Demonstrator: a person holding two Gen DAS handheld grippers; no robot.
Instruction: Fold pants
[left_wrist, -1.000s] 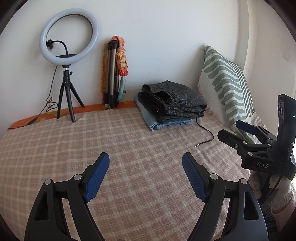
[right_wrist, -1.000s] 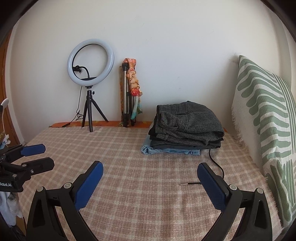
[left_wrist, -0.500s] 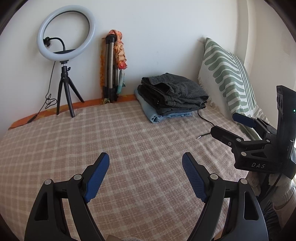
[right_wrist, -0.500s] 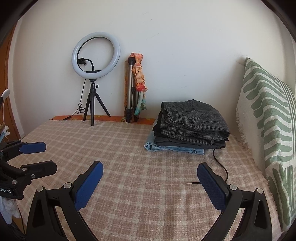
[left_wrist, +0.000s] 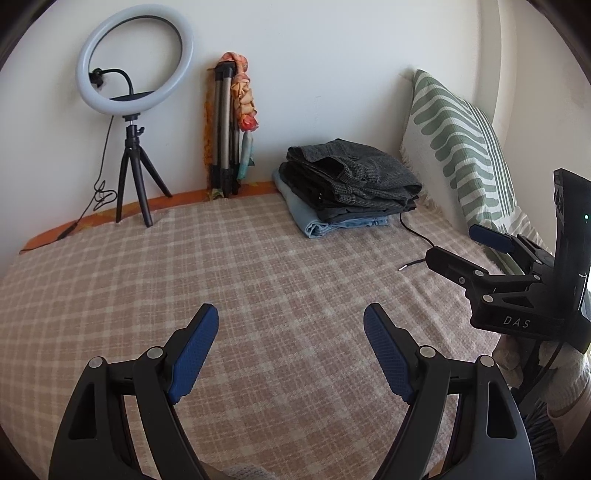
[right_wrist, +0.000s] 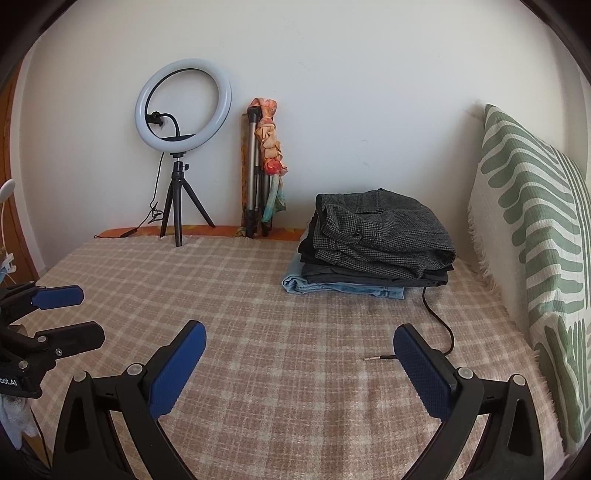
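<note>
While both tools hang over the checked blanket (right_wrist: 280, 295), nothing is between their fingers: the left gripper (left_wrist: 290, 347) stands wide with only blanket showing in the gap, and the right gripper (right_wrist: 299, 354) is just as wide and empty. The pants (right_wrist: 380, 236) lie folded in a stack right of centre in the right wrist view, at the far edge of the bed near the wall, grey checked pair on top, a dark pair under it, pale blue jeans at the bottom. My guess is that the stack is finished or that one pair must be lifted off it. A grab at the top pair could pinch the layers beneath and drag the whole pile askew. A black cable (right_wrist: 436, 317) runs out from under the stack's right side, its bare tip lying just beside the right gripper's right finger; snagging it could tug the pile. The ring light (right_wrist: 183, 110) on its small tripod, upper left, looks easy to topple.
</note>
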